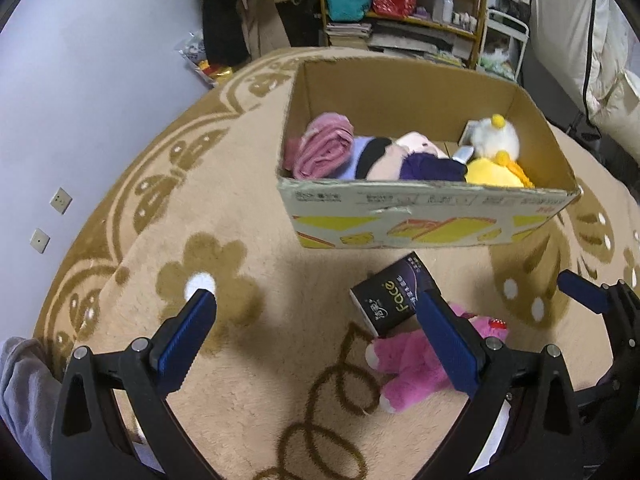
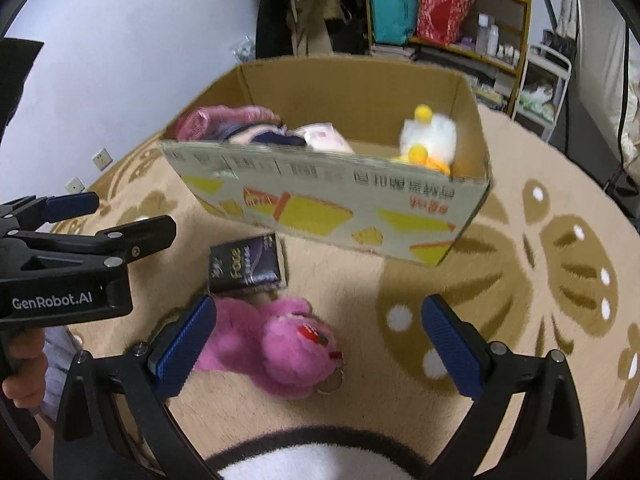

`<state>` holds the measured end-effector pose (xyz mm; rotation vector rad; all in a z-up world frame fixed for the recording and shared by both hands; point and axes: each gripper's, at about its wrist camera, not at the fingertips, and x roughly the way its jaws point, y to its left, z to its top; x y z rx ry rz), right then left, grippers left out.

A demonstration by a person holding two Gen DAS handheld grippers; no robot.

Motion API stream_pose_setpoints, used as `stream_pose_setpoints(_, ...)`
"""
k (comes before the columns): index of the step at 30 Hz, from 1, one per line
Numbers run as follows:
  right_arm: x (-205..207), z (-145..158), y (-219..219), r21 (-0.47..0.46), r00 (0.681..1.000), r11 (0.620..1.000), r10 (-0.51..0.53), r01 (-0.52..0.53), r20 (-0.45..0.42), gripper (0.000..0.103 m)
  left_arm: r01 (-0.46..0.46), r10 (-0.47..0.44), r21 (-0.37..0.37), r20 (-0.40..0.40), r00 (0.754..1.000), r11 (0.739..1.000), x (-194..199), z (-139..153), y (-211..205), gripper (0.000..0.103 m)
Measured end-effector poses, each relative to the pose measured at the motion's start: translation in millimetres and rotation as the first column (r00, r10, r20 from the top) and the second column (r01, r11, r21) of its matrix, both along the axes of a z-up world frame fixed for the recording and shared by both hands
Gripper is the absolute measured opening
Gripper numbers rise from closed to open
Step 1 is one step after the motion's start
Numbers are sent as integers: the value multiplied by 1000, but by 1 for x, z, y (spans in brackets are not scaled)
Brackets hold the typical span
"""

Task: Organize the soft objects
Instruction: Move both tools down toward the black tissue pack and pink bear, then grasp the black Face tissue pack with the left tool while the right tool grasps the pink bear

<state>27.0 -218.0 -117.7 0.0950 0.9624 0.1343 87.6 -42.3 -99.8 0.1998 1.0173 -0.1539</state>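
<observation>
Both grippers, left gripper [image 1: 316,320] and right gripper [image 2: 320,328], spread, apparently empty; pink plush [image 2: 276,340] beside tissue pack [image 2: 248,266].

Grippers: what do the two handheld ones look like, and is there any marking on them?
Both the left gripper and the right gripper have black forked frames with silver pivot bolts and ribbed blue fingers. In the right wrist view, the left one's body bears white "GenRobot.AI" lettering. A light grey sleeve shows.
</observation>
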Motion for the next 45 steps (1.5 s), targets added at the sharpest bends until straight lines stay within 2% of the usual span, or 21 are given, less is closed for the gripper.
stream_pose_setpoints(4, 2, -10, -2, 23, 999, 1000, 4, -3, -39, 103, 11, -11, 0, -28, 1000, 1000, 4, -10, -5, 100)
stream_pose_setpoints(14, 9, -29, 10, -4, 991, 999, 47, -48, -123, 103, 32, -32, -6, -110, 993, 999, 17, -31, -11, 100)
stream_pose_setpoints(16, 10, -34, 13, -13, 988, 998, 53, -56, -145, 97, 39, -39, 3, -126, 991, 999, 19, -37, -13, 100)
stream_pose_setpoints(21, 11, -38, 11, 25, 985, 998, 59, -56, -164, 92, 48, -48, -3, -153, 987, 999, 23, -48, -16, 100)
stream_pose_setpoints(24, 11, -42, 4, 126, 978, 991, 71, -47, -196, 78, 35, -39, -25, -179, 983, 999, 26, -57, -15, 100)
stream_pose_setpoints(26, 11, -42, 1, 160, 977, 986, 73, -41, -202, 74, 29, -33, -25, -191, 981, 999, 28, -62, -15, 99)
stream_pose_setpoints(29, 11, -39, 0, 153, 980, 988, 64, -35, -191, 61, 34, -38, -23, -191, 981, 999, 30, -64, -17, 99)
stream_pose_setpoints(30, 11, -38, -1, 145, 981, 989, 57, -30, -187, 54, 37, -41, -25, -190, 981, 999, 30, -64, -17, 99)
stream_pose_setpoints(38, 15, -46, -11, 225, 970, 974, 54, 0, -236, 53, 50, -61, -55, -220, 973, 997, 35, -73, -27, 99)
stream_pose_setpoints(39, 15, -47, -12, 241, 970, 970, 56, 3, -238, 47, 51, -62, -55, -223, 973, 997, 36, -75, -28, 99)
stream_pose_setpoints(40, 15, -47, -12, 243, 970, 970, 59, 1, -237, 45, 53, -65, -55, -228, 971, 997, 37, -77, -29, 99)
stream_pose_setpoints(45, 14, -41, -9, 226, 976, 974, 58, -10, -211, 42, 56, -68, -54, -251, 966, 997, 44, -89, -35, 99)
